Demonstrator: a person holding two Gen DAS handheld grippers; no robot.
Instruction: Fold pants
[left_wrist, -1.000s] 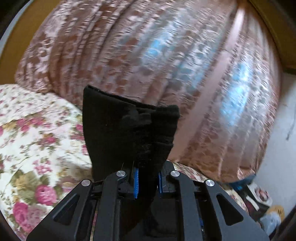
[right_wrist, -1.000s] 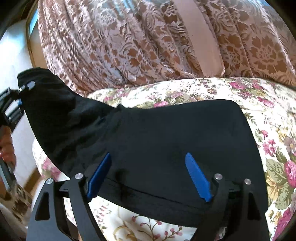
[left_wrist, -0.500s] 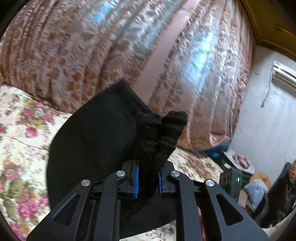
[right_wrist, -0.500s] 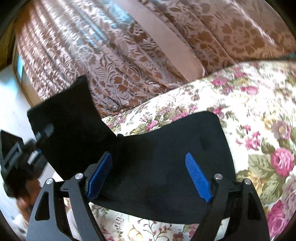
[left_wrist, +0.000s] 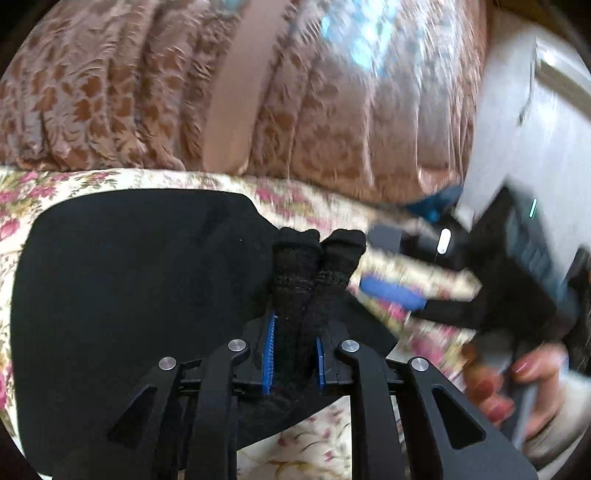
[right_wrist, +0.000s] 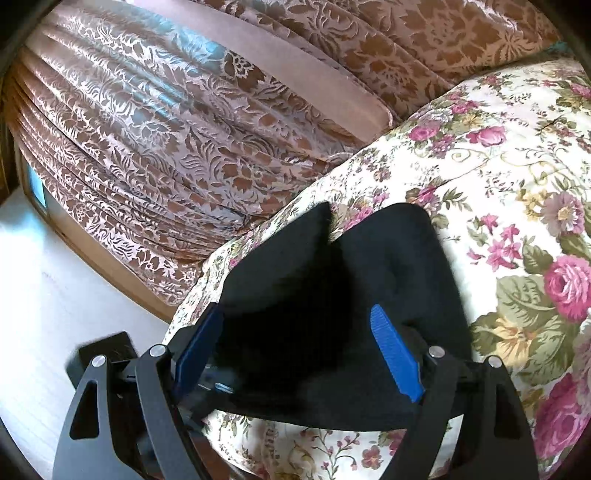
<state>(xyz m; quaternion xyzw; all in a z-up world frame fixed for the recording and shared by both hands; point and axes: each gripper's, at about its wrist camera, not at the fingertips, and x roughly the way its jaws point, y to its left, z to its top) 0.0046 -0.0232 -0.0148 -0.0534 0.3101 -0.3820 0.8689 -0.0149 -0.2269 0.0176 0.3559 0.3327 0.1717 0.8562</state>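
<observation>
Black pants (left_wrist: 140, 295) lie on a floral bedspread (left_wrist: 325, 454). My left gripper (left_wrist: 293, 332) is shut on a bunched end of the pants (left_wrist: 314, 258), which stands up between its blue pads, above the spread-out part. In the right wrist view the pants (right_wrist: 388, 266) lie doubled, with one flap (right_wrist: 288, 254) raised on the left. My right gripper (right_wrist: 295, 332) is open, its blue pads wide apart over the black cloth and not pressing on it. In the left wrist view, the right gripper appears blurred at right, held by a hand (left_wrist: 517, 380).
Patterned brown curtains (right_wrist: 184, 129) hang right behind the bed. The floral bedspread (right_wrist: 517, 166) stretches away to the right. Left of the bed's edge are a white floor (right_wrist: 44, 295) and a black box (right_wrist: 103, 350).
My left gripper has swung down and across with the pants end still clamped, laying that part toward the rest of the pants. The right gripper has rolled and stayed open.
</observation>
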